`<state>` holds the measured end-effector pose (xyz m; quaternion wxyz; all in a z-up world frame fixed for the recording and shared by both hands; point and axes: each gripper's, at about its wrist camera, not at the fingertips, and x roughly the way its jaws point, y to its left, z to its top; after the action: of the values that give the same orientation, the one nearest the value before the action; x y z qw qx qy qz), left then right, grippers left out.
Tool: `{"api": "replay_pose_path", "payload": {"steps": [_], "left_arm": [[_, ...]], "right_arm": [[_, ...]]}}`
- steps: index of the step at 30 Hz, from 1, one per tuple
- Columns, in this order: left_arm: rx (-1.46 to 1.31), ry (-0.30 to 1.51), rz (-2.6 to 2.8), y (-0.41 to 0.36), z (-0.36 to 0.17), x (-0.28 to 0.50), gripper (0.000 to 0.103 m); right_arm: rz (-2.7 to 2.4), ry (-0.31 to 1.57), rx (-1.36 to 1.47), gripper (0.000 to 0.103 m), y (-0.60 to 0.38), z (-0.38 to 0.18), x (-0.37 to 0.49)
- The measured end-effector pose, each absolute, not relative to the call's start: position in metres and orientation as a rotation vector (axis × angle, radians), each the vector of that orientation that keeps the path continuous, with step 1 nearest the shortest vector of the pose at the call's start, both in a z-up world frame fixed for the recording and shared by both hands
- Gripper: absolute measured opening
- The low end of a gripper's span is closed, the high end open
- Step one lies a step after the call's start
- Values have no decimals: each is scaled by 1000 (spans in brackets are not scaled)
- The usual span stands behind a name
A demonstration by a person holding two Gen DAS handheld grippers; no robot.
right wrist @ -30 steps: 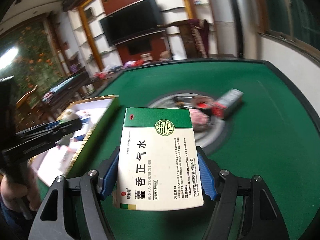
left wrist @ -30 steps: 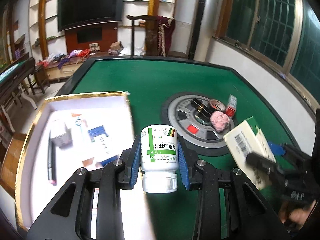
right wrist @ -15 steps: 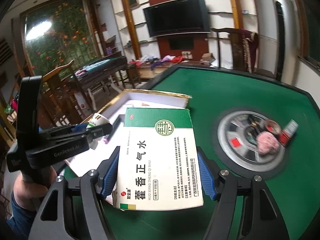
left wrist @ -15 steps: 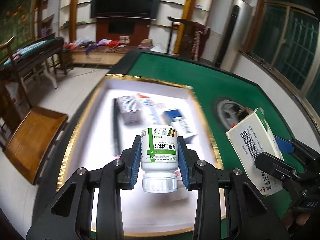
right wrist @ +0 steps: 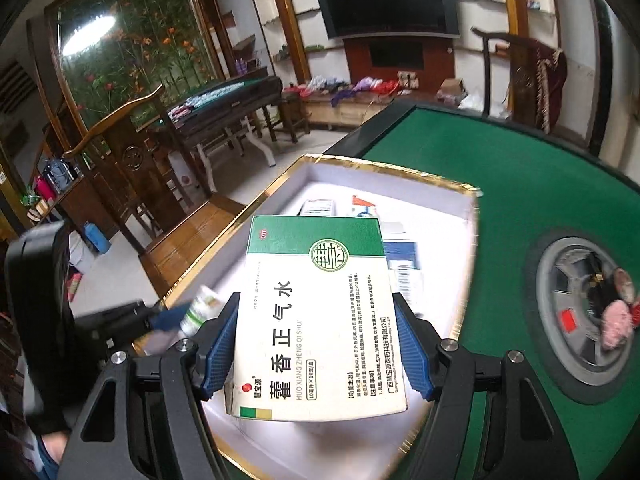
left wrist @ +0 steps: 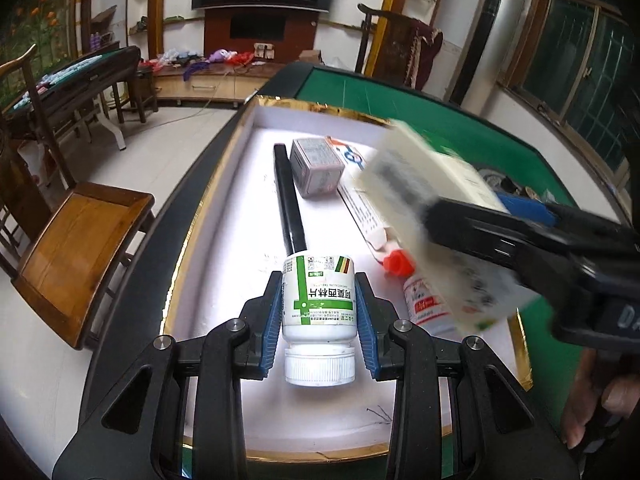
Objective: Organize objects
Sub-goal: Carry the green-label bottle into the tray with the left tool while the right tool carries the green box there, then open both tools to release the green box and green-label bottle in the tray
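My left gripper (left wrist: 319,322) is shut on a white pill bottle (left wrist: 319,300) with a green label, cap toward the camera, held above the white gold-rimmed box (left wrist: 244,176). My right gripper (right wrist: 318,334) is shut on a green and cream medicine carton (right wrist: 318,316), held over the same box (right wrist: 304,168). In the left wrist view the carton (left wrist: 440,208) appears blurred at the right, over the box's right half. In the right wrist view the bottle (right wrist: 200,308) shows blurred at the left.
Inside the box lie a black pen (left wrist: 289,200), a small grey carton (left wrist: 316,166), a long white packet (left wrist: 366,212) and a red-capped bottle (left wrist: 424,300). The green table (right wrist: 540,200) has a round grey centre (right wrist: 580,308) with small items. A wooden chair (left wrist: 80,252) stands left.
Both grippers have swung left from the table's round centre to above the white box, each keeping its load. The carton has come in over the box's right side.
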<state>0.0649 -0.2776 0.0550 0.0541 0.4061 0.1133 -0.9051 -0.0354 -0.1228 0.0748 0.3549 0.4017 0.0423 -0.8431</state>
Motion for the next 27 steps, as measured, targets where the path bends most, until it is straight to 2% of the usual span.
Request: {"api": "replay_pose_path", "payload": {"steps": [13, 23, 27], "left_arm": [[1293, 343, -2733, -283, 42, 68, 33], [1302, 374, -2717, -287, 34, 62, 33], [1301, 407, -2723, -291, 32, 61, 33]], "right_arm": [[-2112, 201, 1217, 70, -189, 49, -71], [-2234, 351, 1154, 71, -209, 43, -79], [-2187, 344, 1150, 71, -213, 39, -80]]}}
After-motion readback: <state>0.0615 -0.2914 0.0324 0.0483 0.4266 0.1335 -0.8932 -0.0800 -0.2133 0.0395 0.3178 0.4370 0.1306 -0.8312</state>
